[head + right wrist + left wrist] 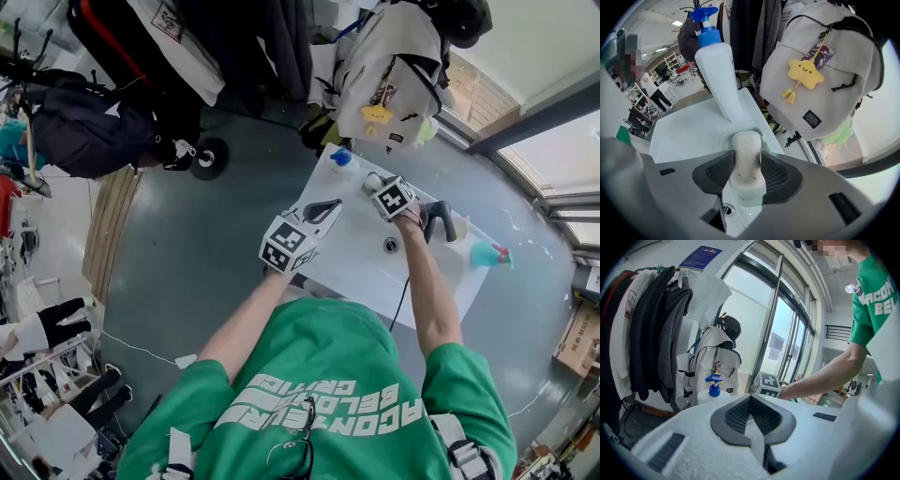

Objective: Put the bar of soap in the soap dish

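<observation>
A cream bar of soap (746, 154) stands on edge between the pads of my right gripper (746, 165), which is shut on it. Under and around the bar lies the pale mint soap dish (749, 195), on the white sink top (684, 136) beside a pump bottle (717, 61). I cannot tell whether the bar touches the dish. In the head view my right gripper (373, 183) is at the sink's far side. My left gripper (323, 209) hovers over the sink's left edge. Its pads (740, 414) meet with nothing between them.
A white pump bottle with a blue head (340, 159) stands at the sink's far corner. The black tap (441, 220) and the drain (391, 246) are to the right, with a teal spray bottle (489, 253) beyond. A white backpack (394, 66) and coats hang behind.
</observation>
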Tool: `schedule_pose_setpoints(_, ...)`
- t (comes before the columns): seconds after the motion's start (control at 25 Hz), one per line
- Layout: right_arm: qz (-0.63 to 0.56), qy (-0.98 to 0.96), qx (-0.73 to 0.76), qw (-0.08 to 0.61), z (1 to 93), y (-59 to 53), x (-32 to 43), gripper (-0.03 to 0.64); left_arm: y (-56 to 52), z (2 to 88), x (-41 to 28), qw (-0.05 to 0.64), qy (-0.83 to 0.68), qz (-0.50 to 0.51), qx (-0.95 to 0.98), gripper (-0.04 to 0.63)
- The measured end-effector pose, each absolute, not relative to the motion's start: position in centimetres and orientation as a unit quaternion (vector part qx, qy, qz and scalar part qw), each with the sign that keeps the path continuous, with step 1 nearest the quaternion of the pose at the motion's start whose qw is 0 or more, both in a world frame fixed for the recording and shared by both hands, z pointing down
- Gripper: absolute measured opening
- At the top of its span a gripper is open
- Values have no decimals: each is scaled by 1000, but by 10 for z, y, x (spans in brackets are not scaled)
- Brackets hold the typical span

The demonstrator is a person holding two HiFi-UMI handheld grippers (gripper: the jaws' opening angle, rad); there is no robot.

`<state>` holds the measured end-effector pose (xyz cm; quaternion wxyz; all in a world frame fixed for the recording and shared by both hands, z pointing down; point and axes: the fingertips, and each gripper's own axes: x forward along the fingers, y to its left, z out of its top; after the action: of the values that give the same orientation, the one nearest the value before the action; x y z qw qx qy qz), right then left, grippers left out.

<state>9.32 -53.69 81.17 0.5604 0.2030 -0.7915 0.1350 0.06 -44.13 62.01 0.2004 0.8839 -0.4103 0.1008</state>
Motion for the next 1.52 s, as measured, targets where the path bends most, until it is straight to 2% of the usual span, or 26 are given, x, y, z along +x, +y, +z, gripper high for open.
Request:
schedule_pose_setpoints(0.2, 127, -795, 221, 550, 793, -539, 97, 180, -441, 618, 0, 201, -408, 98, 885, 8)
schedule_pose_setpoints(0.68, 126, -809, 329, 470, 720, -516, 106, 178, -429, 606, -19, 211, -403, 61, 888, 8)
schedule_pose_setpoints(1.16, 177, -776, 488, 358, 648, -416, 98, 55, -398, 579, -50, 190, -352, 54, 915, 8)
schedule_pose_setpoints(1.52, 176, -759, 571, 260, 595, -349, 73, 25, -362, 561, -64, 174, -316, 49, 931, 8)
